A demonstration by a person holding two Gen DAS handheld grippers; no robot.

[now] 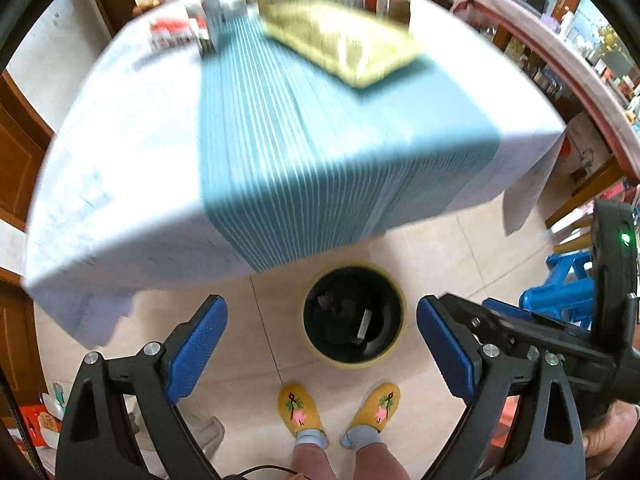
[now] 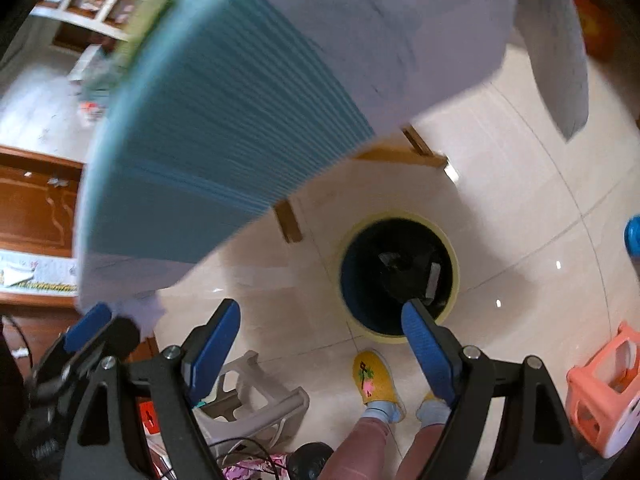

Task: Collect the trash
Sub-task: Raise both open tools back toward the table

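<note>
Both grippers, left (image 1: 322,344) and right (image 2: 320,344), spread wide, holding nothing, above the bin (image 1: 354,316).

Bin stands on the floor just past the table (image 1: 120,168) edge, in front of the slippers (image 1: 300,410); dark scraps lie inside, kind unclear. Table trash is blurred: a yellow bag (image 1: 340,44) and small packs (image 1: 170,34) sit well beyond the bin, up and forward of the left gripper. Judgement: left is nearer; bag's long axis appears diagonal.
</note>
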